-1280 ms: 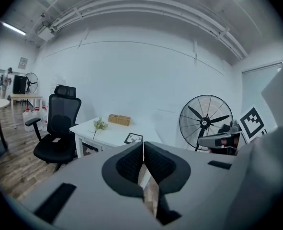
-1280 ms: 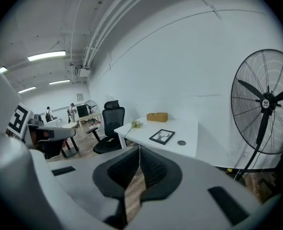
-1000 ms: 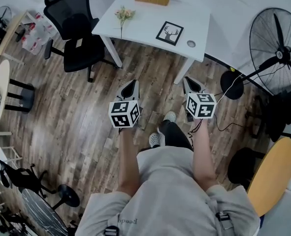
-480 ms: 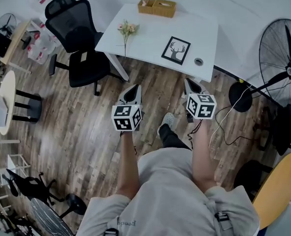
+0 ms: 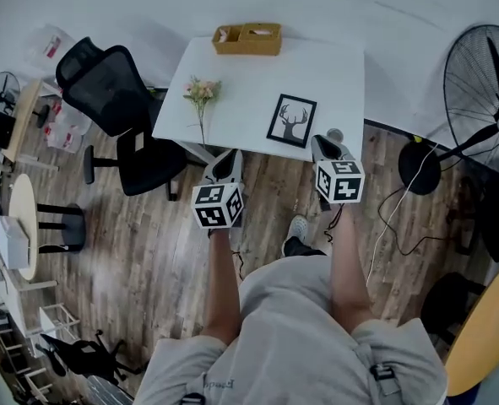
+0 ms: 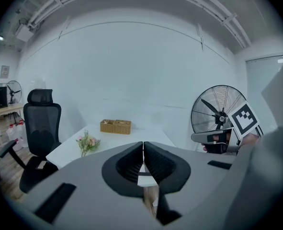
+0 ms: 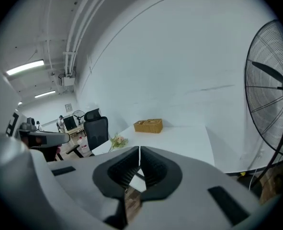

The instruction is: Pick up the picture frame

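The frame (image 5: 291, 121) lies flat on the white counter (image 5: 249, 74), near its front edge. At its 5 o'clock is the right claw (image 5: 325, 144), at 8 o'clock the left claw (image 5: 225, 157) — both shut and empty, forearms outstretched, tips tilted slightly down.

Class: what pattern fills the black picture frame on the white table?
Black picture frame: a dark deer head on white; head view best.
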`<move>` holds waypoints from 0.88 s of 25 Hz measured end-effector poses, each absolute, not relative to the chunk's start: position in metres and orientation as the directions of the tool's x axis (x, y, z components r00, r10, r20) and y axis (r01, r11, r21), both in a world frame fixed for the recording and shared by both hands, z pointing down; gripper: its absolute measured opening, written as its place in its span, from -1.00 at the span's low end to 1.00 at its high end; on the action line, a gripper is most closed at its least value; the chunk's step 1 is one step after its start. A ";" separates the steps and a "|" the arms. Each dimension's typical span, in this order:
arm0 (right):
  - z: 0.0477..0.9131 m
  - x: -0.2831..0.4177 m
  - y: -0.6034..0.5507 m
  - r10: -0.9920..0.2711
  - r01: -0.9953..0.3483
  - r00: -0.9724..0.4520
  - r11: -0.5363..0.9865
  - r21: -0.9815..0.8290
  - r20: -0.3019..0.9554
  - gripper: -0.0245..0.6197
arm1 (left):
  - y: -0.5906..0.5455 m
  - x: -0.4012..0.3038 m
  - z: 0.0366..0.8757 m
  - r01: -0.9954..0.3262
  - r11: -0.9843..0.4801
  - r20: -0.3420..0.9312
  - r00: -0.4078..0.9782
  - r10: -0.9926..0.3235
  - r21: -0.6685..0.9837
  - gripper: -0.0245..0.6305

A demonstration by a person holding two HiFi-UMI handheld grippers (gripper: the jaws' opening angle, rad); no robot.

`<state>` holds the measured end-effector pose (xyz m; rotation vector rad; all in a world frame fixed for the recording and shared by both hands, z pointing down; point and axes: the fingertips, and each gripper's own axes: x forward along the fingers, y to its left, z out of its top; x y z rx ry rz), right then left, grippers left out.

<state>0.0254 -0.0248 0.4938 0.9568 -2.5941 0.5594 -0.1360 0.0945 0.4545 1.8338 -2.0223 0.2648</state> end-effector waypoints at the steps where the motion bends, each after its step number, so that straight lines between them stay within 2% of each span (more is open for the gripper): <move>1: 0.493 0.023 -0.034 -0.545 -0.671 -0.725 0.695 -0.256 0.421 -0.85 | 0.083 -0.139 0.452 -0.985 0.119 0.405 -0.060 -0.912 0.123 -0.84; 7: 0.499 0.009 -0.084 -0.551 -0.680 -0.721 0.679 -0.276 0.421 -0.85 | 0.024 -0.150 0.458 -0.990 0.073 0.408 -0.018 -0.913 0.120 -0.85; 22: 0.536 -0.021 -0.133 -0.505 -0.683 -0.706 0.672 -0.288 0.496 -0.85 | -0.025 -0.198 0.487 -0.987 0.106 0.458 -0.039 -0.888 0.121 -0.84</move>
